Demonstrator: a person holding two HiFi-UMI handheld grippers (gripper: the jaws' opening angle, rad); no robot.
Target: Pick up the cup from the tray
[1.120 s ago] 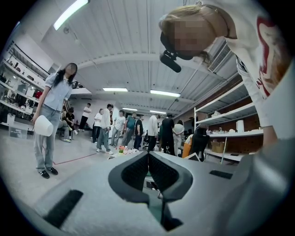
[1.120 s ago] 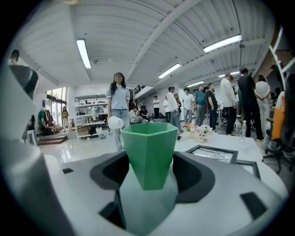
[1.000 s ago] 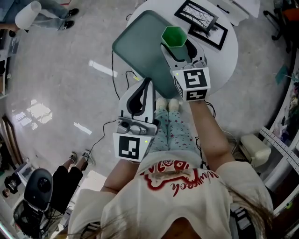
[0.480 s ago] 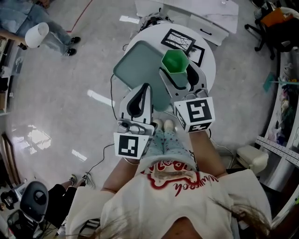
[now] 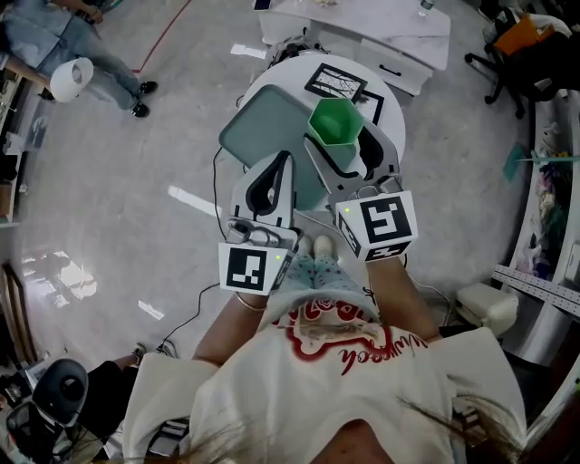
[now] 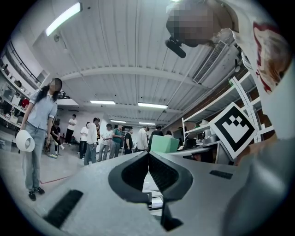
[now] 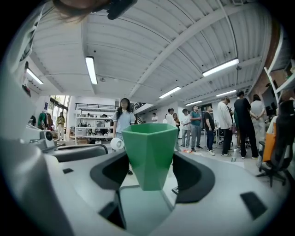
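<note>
A green faceted cup (image 5: 337, 122) stands upright at the right edge of the grey-green tray (image 5: 263, 136) on a round white table (image 5: 399, 113). My right gripper (image 5: 349, 145) is closed on it, one jaw pressed against each side. Seen from the right gripper view, the cup (image 7: 149, 152) fills the gap between the jaws, with the tray surface (image 7: 138, 209) just under its base. Whether the base touches the tray I cannot tell. My left gripper (image 5: 283, 163) hovers over the tray's near edge, shut and empty, its tips (image 6: 148, 154) meeting.
Two black-framed pictures (image 5: 337, 82) lie on the table beyond the tray. A cable trails on the floor to the left of the table. A white counter (image 5: 362, 27) stands behind it. Several people stand further off in the room.
The head view has drawn back, so the table looks smaller. The cup has stayed between the right jaws. The left gripper sits a little nearer the tray.
</note>
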